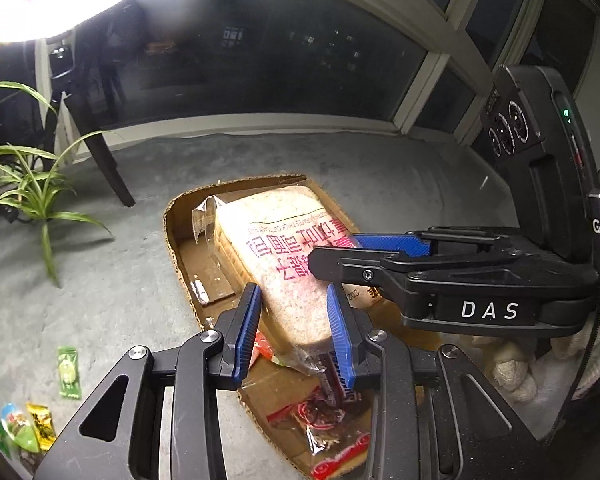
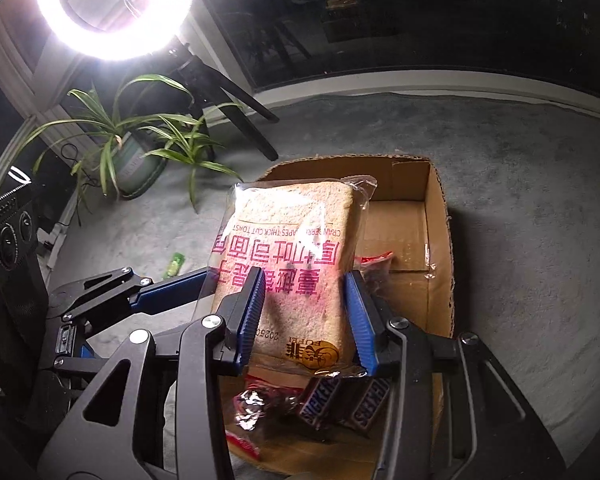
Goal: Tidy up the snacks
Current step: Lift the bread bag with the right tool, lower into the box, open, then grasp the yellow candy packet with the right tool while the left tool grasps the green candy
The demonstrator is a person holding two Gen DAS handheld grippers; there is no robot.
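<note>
The bag of bread [image 2: 288, 276] is over the cardboard box [image 2: 440, 240], tilted, long way pointing away. The right tool [image 2: 306, 312] pinches its near end. The left tool [image 1: 294, 328] is spread around its corner.

Both grippers are matte black linkages with silver pivot screws and ribbed blue fingers [image 1: 247, 322]. The right gripper [image 1: 332, 254] bears white "DAS" lettering, a black cable, a white knit glove [image 1: 512, 372] behind.
</note>
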